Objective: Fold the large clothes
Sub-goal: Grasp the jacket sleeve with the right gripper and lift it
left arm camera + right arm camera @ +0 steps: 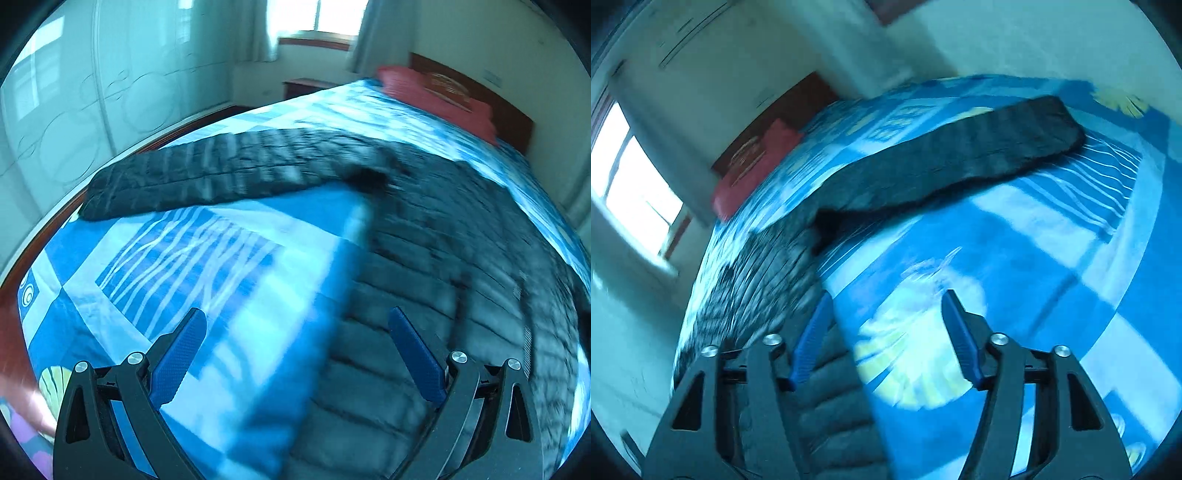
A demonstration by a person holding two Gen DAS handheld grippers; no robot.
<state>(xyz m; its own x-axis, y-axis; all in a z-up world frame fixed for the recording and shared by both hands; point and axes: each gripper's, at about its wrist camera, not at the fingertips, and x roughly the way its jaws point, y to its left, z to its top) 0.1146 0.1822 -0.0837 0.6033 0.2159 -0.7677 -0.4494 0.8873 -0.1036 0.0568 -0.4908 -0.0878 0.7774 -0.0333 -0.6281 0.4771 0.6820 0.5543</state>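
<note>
Both wrist views near bed (229,258)

We see the jacket (424,240) smeared by motion blur near the lens, its quilting unreadable and its lower part cut off by both views' edges. The pillow's (753,166) pattern is too blurred to read.

Both grippers — left (297,321), right (884,304) — agape, downtilted

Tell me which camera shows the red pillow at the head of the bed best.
The left wrist view: the red pillow lies fairly sharp against the headboard. The right wrist view shows it tilted and blurred near the frame's left.
</note>
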